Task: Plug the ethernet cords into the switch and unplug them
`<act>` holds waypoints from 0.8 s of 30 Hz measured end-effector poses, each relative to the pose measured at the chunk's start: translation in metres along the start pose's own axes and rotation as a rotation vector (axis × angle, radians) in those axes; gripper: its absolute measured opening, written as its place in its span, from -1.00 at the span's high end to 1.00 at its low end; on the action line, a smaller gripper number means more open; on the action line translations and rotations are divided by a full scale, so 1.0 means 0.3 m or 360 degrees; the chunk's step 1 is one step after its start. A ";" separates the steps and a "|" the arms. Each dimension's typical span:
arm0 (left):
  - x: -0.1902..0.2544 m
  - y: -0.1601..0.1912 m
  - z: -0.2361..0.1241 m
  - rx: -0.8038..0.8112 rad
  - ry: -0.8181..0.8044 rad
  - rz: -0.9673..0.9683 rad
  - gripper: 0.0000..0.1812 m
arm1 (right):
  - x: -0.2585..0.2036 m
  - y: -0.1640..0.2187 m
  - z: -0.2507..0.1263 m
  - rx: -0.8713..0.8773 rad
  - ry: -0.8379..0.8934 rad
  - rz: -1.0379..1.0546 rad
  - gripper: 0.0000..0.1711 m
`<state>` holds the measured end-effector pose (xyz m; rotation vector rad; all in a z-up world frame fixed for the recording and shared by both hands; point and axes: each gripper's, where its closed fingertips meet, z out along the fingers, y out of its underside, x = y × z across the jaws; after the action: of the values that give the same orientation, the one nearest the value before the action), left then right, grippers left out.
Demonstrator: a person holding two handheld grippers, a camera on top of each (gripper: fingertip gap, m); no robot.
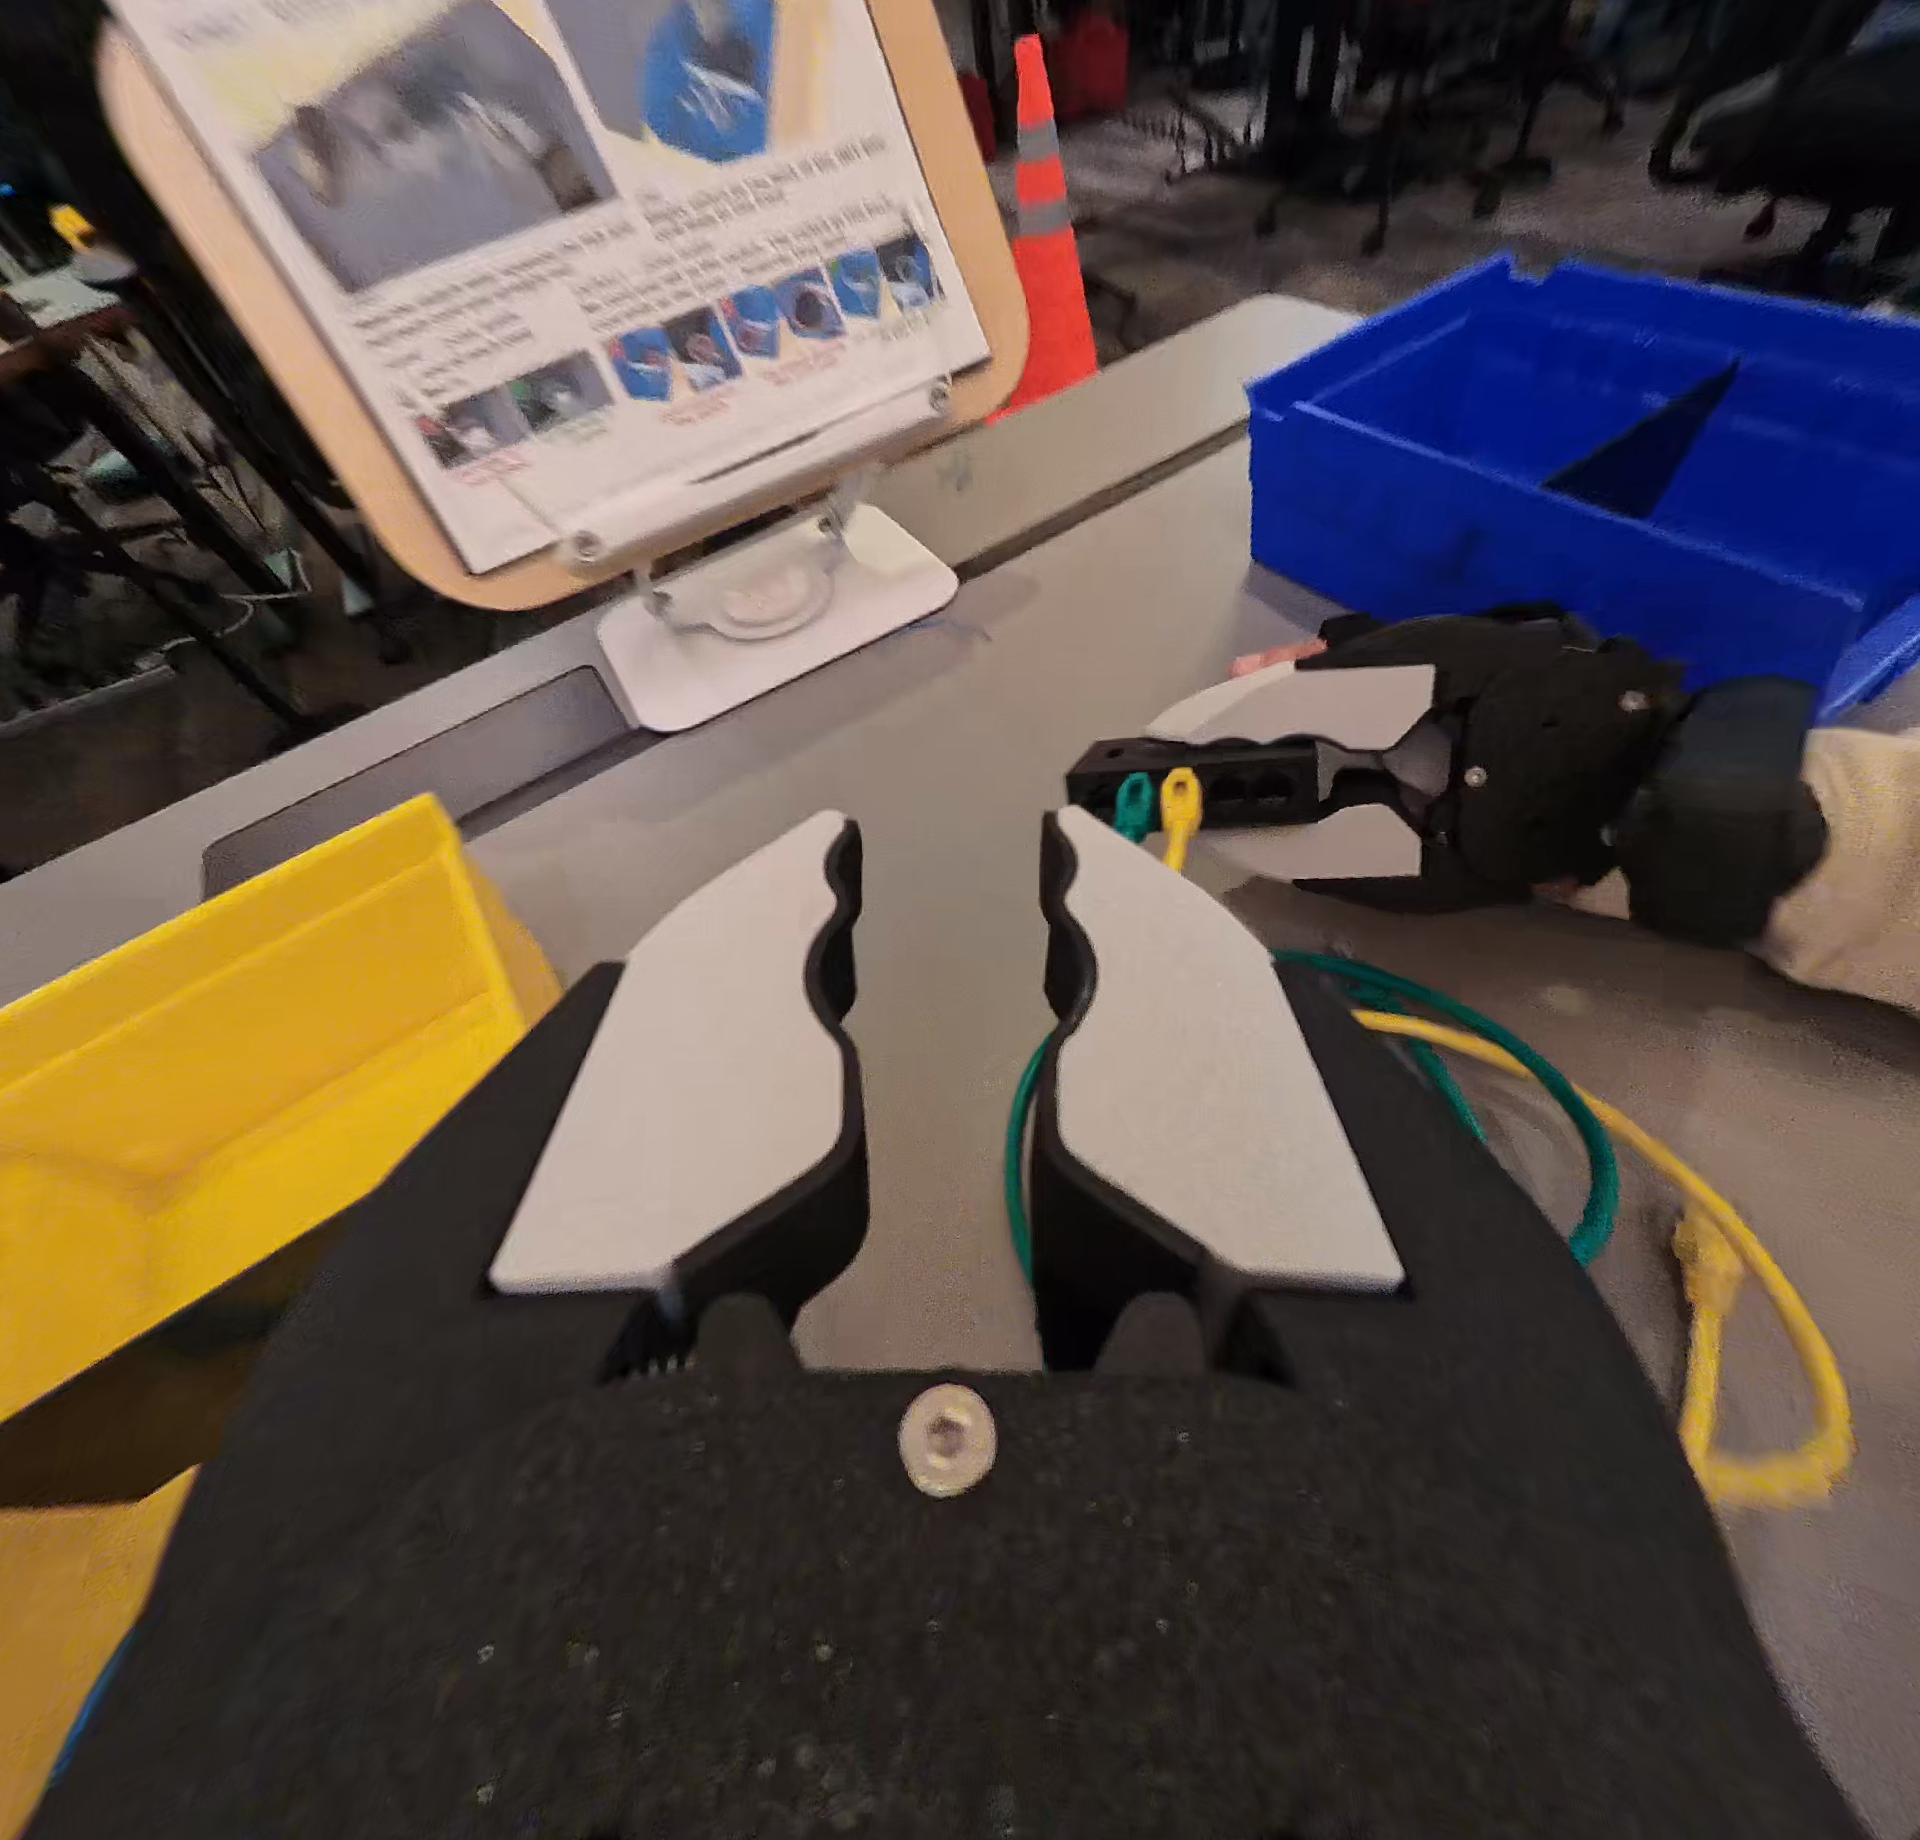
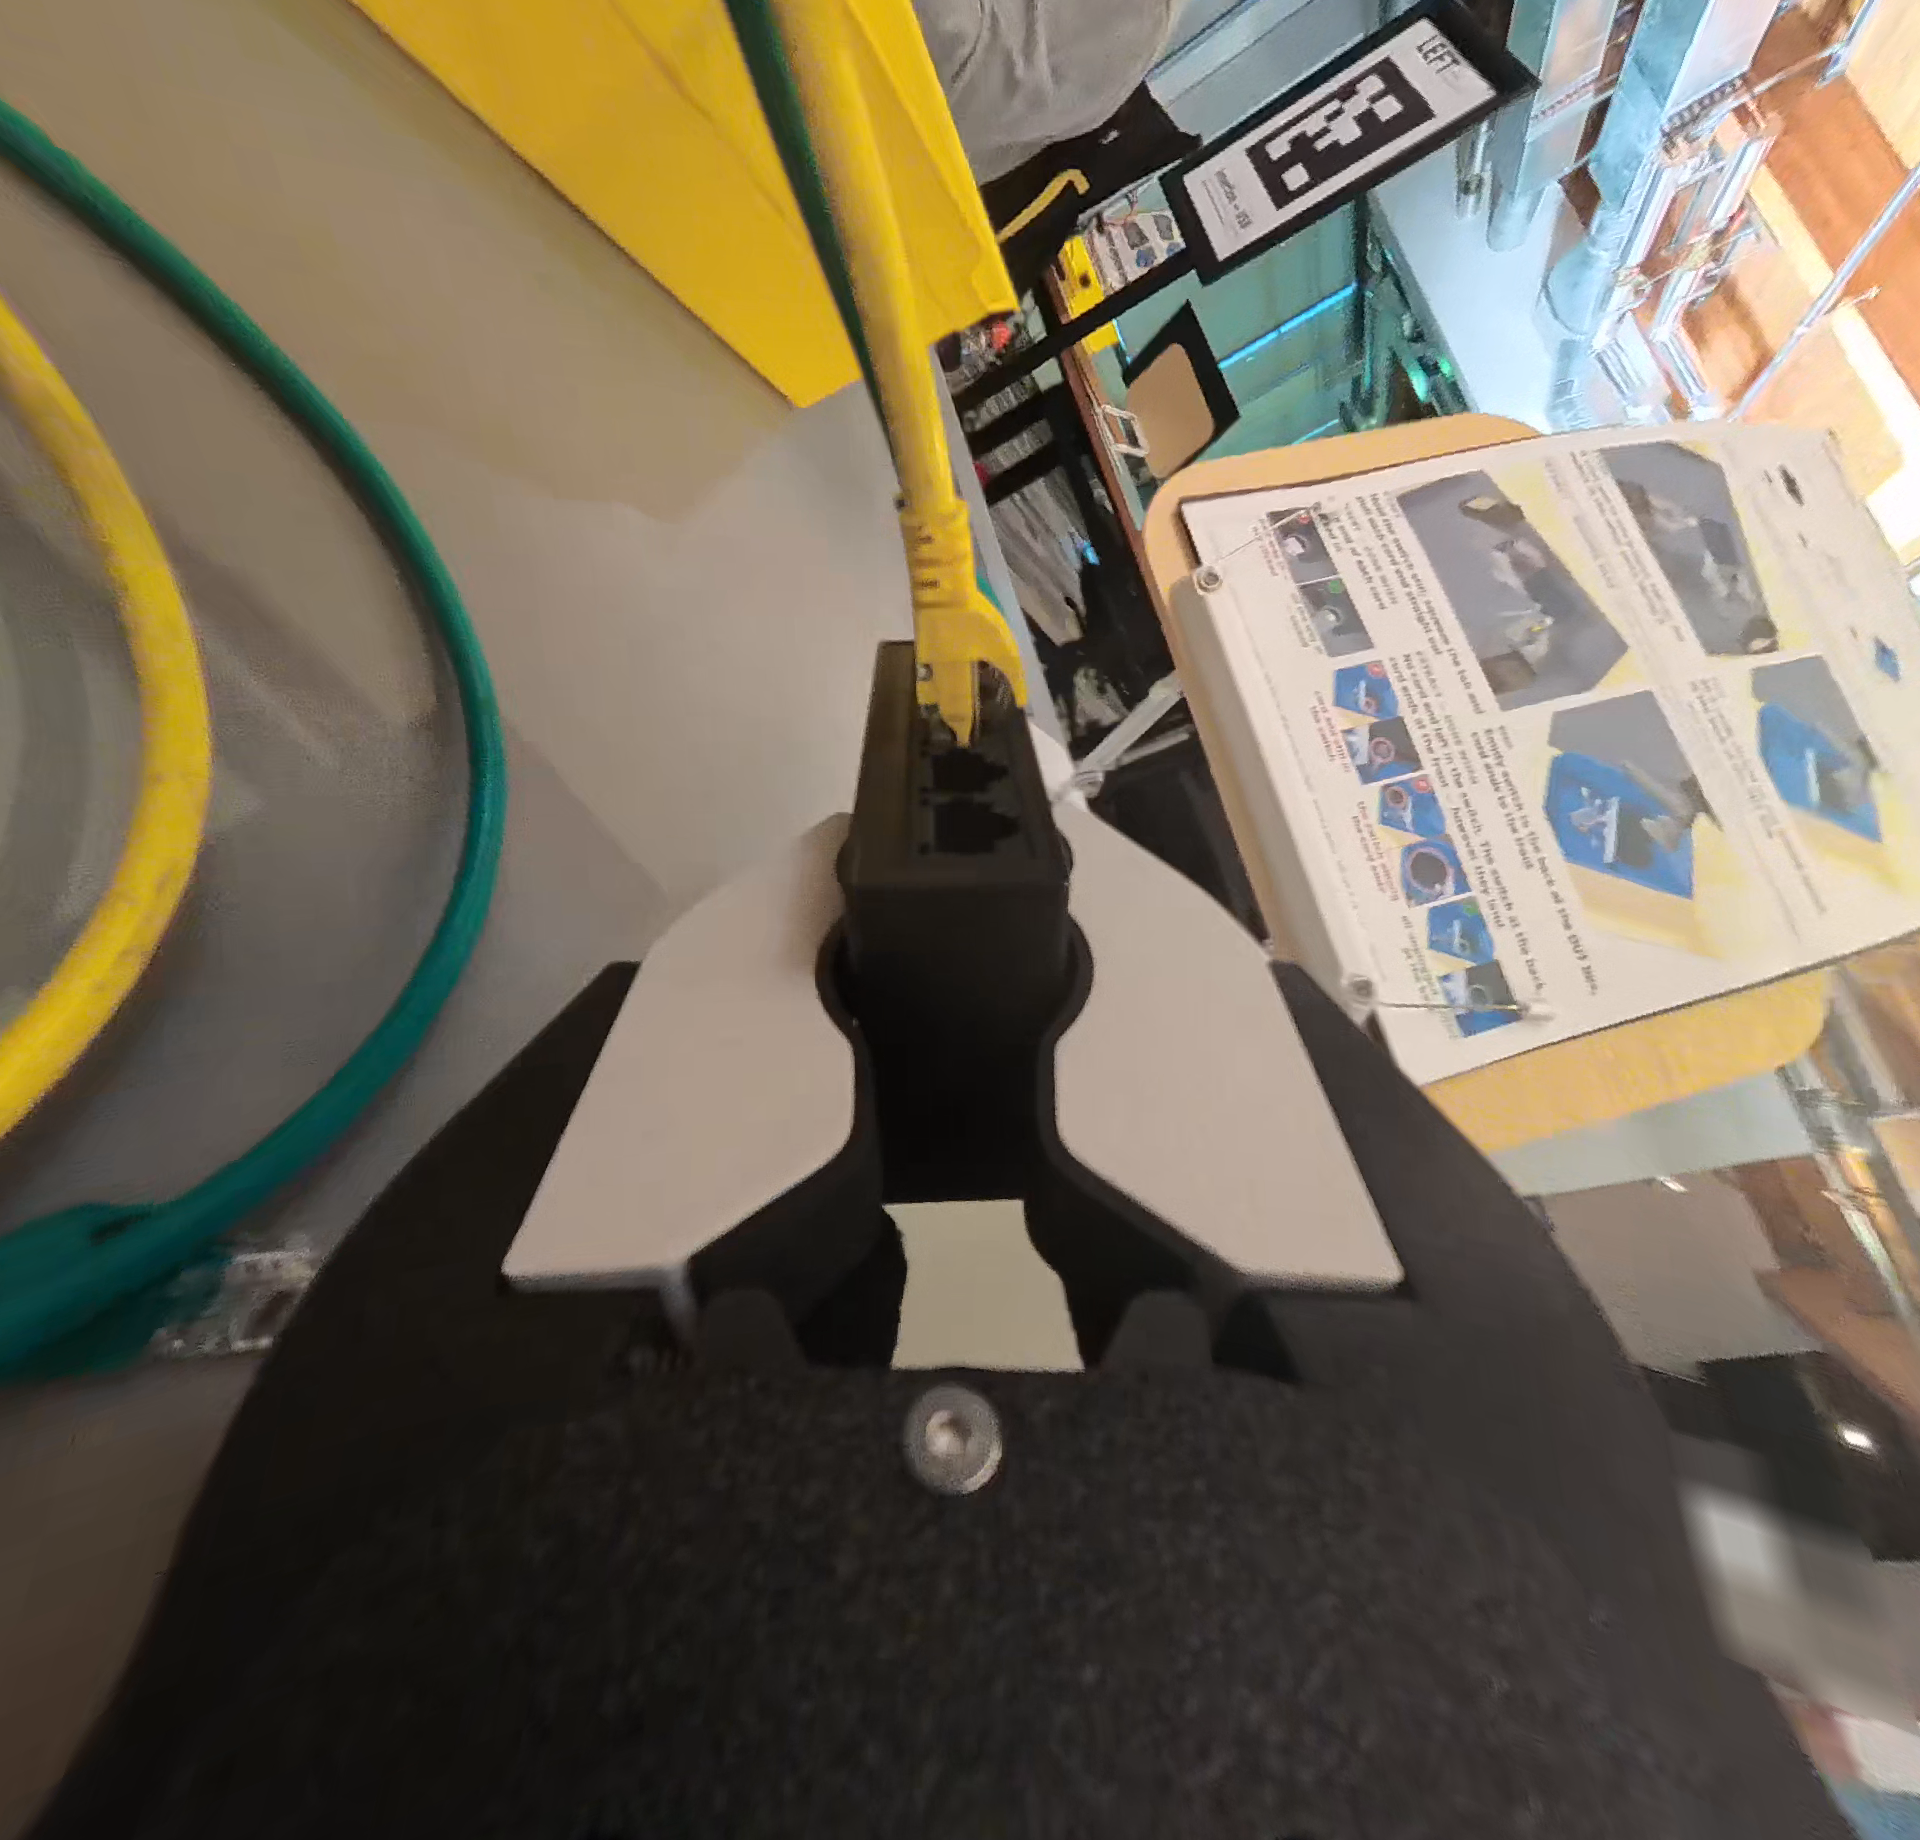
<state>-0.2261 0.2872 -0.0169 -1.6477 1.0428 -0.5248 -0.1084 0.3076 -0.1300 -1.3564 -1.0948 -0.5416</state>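
The black switch (image 1: 1195,777) lies on the grey table (image 1: 935,730), held by my right gripper (image 1: 1340,798), which is shut on its right end. A green plug (image 1: 1132,803) and a yellow plug (image 1: 1179,803) sit in its front ports. My left gripper (image 1: 951,834) is open and empty, just left of and nearer than the plugs. In the right wrist view my right gripper (image 2: 951,834) clamps the switch (image 2: 945,782). The yellow plug (image 2: 945,606) is in a port and hides the green one. Two ports show empty.
The green cord (image 1: 1600,1167) and the yellow cord (image 1: 1766,1302) loop loosely on the table at the right. A yellow bin (image 1: 260,1011) stands at the left, a blue bin (image 1: 1558,460) at the back right. An instruction sheet on a stand (image 1: 582,232) and an orange cone (image 1: 1044,232) are behind.
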 end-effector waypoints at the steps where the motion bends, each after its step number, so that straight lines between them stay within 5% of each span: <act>1: -0.031 0.005 -0.055 0.0026 -0.0004 -0.0021 0.65 | -0.004 0.003 0.001 0.0015 -0.0020 0.0039 0.65; 4: -0.120 0.139 -0.183 -0.0106 0.0064 -0.0092 0.65 | -0.011 0.017 0.012 -0.0005 -0.0040 0.0037 0.65; 8: -0.323 0.432 -0.256 -0.0631 -0.0026 -0.0136 0.65 | -0.045 0.006 0.024 -0.0017 -0.0072 -0.0064 0.65; 14: -0.597 0.601 -0.173 -0.1208 0.0020 0.0049 0.65 | -0.082 0.003 0.031 -0.0049 -0.0098 -0.0192 0.65; 22: -0.714 0.835 -0.106 -0.1822 0.0091 0.0250 0.53 | -0.079 0.019 0.028 -0.0065 -0.0126 -0.0125 0.64; 24: -0.716 0.840 -0.105 -0.1821 0.0024 0.0369 0.80 | -0.078 0.019 0.029 -0.0062 -0.0130 -0.0114 0.65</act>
<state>-0.4556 0.4370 -0.2055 -2.4189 1.6728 0.3145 -0.1164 0.3106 -0.1542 -1.3871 -1.2088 -0.5664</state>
